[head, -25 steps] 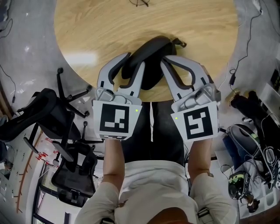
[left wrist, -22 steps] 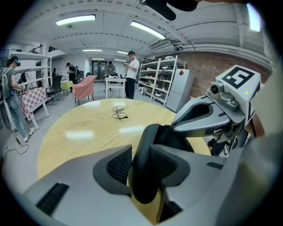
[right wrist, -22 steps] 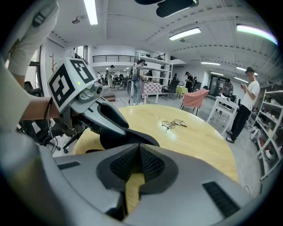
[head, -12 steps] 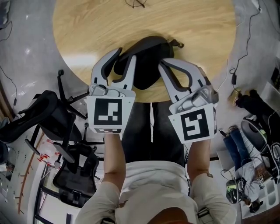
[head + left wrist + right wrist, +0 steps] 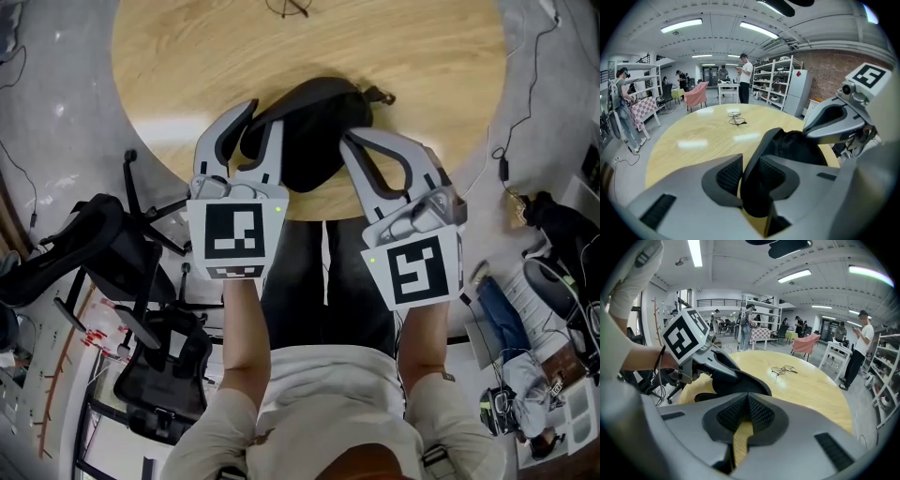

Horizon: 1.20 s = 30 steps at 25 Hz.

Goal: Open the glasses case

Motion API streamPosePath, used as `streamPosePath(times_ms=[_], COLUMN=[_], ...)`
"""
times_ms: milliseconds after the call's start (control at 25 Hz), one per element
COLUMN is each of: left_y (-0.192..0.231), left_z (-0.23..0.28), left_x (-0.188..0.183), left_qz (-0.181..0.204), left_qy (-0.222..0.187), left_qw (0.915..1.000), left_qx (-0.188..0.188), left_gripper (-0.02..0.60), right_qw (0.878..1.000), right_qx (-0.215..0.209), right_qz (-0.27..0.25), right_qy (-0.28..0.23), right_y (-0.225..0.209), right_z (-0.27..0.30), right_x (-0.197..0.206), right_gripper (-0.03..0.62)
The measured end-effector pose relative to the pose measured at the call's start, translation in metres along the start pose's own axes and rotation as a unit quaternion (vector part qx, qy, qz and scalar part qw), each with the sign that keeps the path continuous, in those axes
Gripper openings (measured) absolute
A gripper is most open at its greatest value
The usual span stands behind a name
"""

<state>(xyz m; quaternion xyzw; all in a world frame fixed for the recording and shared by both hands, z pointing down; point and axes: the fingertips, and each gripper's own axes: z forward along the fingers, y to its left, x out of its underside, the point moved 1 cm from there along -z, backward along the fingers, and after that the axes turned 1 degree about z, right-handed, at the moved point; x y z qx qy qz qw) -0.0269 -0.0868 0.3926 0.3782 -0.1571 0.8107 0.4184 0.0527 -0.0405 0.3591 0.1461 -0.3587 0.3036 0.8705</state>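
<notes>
A black glasses case (image 5: pixel 314 117) lies near the front edge of the round wooden table (image 5: pixel 403 56). My left gripper (image 5: pixel 261 114) grips the case's left end. In the left gripper view the case's curved black rim (image 5: pixel 761 145) stands between the pads (image 5: pixel 727 174), and the jaws have just been closing on it. My right gripper (image 5: pixel 349 139) is shut, its tips against the case's right side. In the right gripper view its pads (image 5: pixel 761 416) meet with nothing seen between them, and the case (image 5: pixel 736 380) lies just beyond. A pair of glasses (image 5: pixel 291 7) rests at the table's far side.
Black office chairs (image 5: pixel 103 244) stand on the floor to the left of the table. Cables, bags and gear (image 5: pixel 539 291) clutter the floor to the right. Shelves (image 5: pixel 780 79), tables and standing people fill the room behind.
My left gripper has shifted a little to the left along the case and its jaws have narrowed around the case's rim. The right gripper has stayed where it was.
</notes>
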Motion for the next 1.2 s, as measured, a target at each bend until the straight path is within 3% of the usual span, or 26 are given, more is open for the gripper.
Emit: streamPosePath(times_ms=[1200], left_y=[-0.0011], left_z=[-0.0002], left_x=[0.0014], left_qz=[-0.009], left_qy=[-0.001], left_qw=[1.0000], left_qx=[0.001], left_gripper=[0.103], right_qw=[1.000], right_qx=[-0.001], right_qz=[0.008], right_qy=[-0.002], right_y=[0.0006], right_z=[-0.0024], right_x=[0.0011], right_gripper=[0.020])
